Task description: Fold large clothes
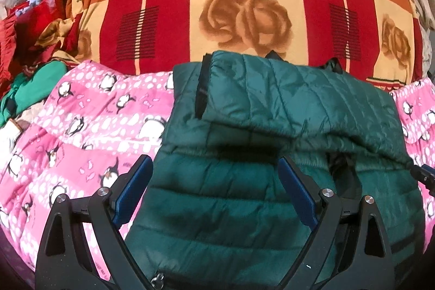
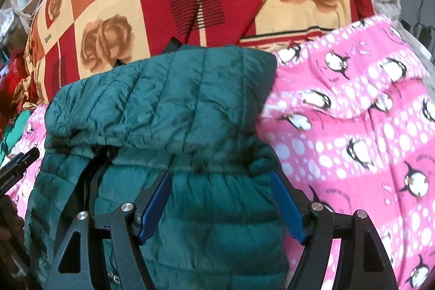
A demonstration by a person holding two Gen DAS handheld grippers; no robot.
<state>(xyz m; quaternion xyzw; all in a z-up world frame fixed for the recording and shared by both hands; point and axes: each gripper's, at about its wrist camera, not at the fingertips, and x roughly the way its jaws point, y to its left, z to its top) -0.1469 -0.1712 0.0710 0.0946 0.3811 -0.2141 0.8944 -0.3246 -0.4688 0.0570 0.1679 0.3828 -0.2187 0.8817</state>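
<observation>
Handling: jacket [image 1: 272, 105] is judged light, puffy, slippery, so springing back out of a fold is likely
Jacket spot: laid on the pink penguin blanket [image 1: 81, 110], top part already folded down over the body
Grab points: hem corners or the folded edge are reckoned best, with a thick pinch of quilting taken
Left gripper [image 1: 214, 181]: held wide open over the jacket, nothing gripped
Right gripper [image 2: 221, 195]: also held open above the jacket, nothing between the pads
Hidden: sleeves can't be made out, near hem is cut off behind the grippers, picture edges are warped
</observation>
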